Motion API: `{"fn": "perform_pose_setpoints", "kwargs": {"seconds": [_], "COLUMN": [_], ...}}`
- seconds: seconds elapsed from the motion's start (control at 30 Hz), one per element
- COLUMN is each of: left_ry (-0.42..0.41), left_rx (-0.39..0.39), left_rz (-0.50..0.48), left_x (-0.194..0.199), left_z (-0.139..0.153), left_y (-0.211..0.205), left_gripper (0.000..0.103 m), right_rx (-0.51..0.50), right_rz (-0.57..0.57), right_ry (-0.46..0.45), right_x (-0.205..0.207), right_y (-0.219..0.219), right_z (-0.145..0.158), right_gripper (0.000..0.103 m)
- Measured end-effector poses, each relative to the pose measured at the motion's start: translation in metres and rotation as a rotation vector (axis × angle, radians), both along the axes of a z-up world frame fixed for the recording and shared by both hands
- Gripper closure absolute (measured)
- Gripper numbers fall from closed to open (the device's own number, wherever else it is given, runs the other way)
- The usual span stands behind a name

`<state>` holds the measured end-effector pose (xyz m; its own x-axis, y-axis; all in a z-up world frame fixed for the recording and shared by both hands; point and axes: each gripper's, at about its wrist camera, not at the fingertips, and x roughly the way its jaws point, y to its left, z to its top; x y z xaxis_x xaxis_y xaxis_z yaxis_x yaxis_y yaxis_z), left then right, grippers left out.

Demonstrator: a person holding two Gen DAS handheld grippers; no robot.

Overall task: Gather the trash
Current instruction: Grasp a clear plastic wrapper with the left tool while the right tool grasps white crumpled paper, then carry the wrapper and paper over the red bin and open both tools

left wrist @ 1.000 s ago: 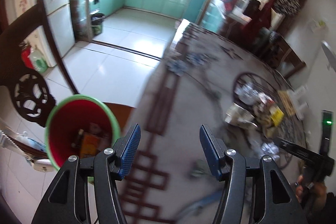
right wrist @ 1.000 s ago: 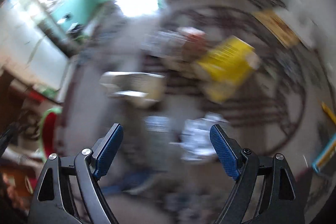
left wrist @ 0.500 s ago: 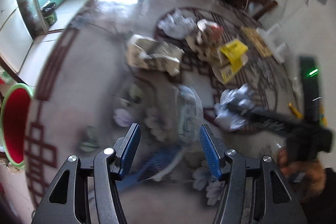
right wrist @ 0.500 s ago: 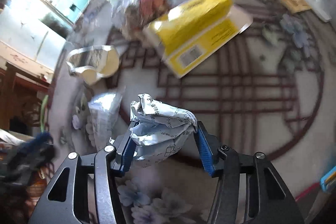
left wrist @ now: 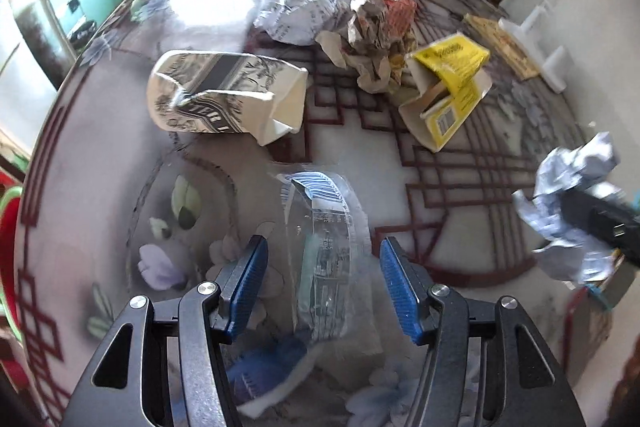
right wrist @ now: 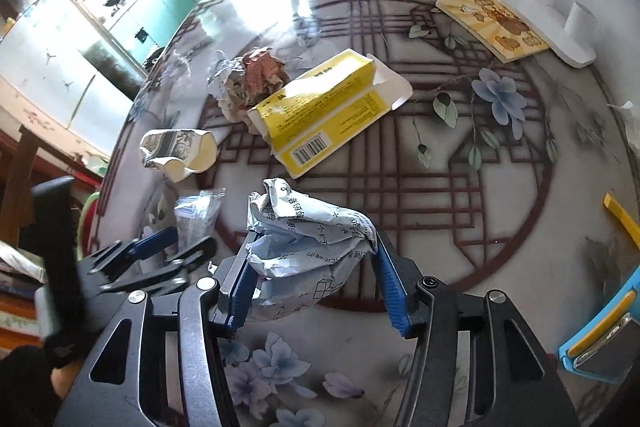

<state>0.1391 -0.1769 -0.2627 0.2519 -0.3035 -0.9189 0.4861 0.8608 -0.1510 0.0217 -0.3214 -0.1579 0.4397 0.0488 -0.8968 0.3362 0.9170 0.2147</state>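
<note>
Crumpled paper [right wrist: 308, 251] sits clamped in your right tool [right wrist: 312, 283]; your left tool [left wrist: 322, 291], closing, straddles what looks like a clear plastic bag [left wrist: 324, 251] without gripping.

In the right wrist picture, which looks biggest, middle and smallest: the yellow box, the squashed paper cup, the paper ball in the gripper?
1. Yellow box, looks biggest.
2. Paper ball, pinched in the right gripper; it sits nearest the camera, so it may only look this big.
3. Paper cup, looks smallest, but lies farther off.
</note>
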Motion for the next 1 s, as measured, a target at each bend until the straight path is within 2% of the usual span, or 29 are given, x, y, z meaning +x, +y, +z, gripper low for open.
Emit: {"fn": "perform_pose_setpoints", "kwargs": {"seconds": [0.1, 0.13, 0.2, 0.5, 0.73, 1.0], "left_ry": [-0.015, -0.006, -0.038, -0.281, -0.344, -0.387], "left_rx": [0.018, 0.004, -0.023, -0.103, -0.142, -0.154], "left_rz": [-0.010, -0.003, 0.022, 0.082, 0.126, 0.165], "left_x": [0.000, 0.001, 0.000, -0.002, -0.007, -0.013], "left_z": [0.001, 0.003, 0.018, 0.110, 0.148, 0.168], "left_y": [0.001, 0.004, 0.012, 0.053, 0.090, 0.125], "left_gripper": [0.085, 0.087, 0.088, 0.088, 0.088, 0.088], "right_rx": [-0.026, -0.038, -0.061, -0.128, -0.140, -0.156], "right_rz": [0.015, 0.020, 0.027, 0.054, 0.086, 0.143], "right_ry": [-0.011, -0.019, -0.039, -0.145, -0.190, -0.221], "right_x": [-0.002, -0.002, -0.001, 0.009, 0.020, 0.034], "right_y": [0.002, 0.004, 0.009, 0.029, 0.051, 0.084], "right_z": [0.010, 0.014, 0.022, 0.062, 0.079, 0.089], "right_gripper": [0.049, 0.049, 0.049, 0.049, 0.049, 0.049]}}
